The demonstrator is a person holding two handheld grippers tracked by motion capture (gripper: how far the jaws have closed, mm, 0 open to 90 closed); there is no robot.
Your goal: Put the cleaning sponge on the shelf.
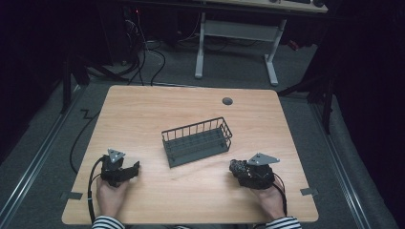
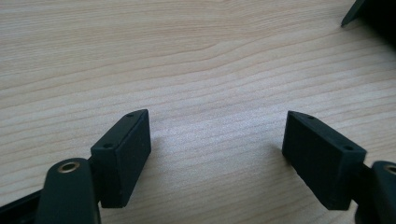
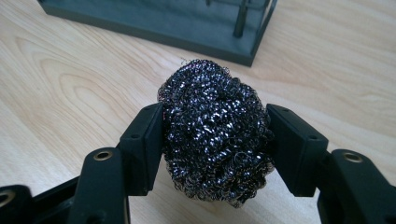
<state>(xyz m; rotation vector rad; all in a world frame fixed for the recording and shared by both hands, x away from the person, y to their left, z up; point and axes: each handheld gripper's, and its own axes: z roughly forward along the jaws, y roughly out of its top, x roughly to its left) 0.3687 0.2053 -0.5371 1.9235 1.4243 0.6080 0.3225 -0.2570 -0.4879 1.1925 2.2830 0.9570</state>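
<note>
Steel scourer (image 3: pixel 215 135) bears no readable label.

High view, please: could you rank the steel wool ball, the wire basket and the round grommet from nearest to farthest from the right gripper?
1. Steel wool ball, in the right gripper.
2. Wire basket, mid-table.
3. Round grommet, by the far edge.

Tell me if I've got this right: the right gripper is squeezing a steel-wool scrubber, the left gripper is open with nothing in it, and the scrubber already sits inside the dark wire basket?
Not quite. The scrubber is not in the wire basket; the right gripper holds it over the table, just short of the basket, as the right gripper view shows. The left gripper is indeed open and empty.
</note>
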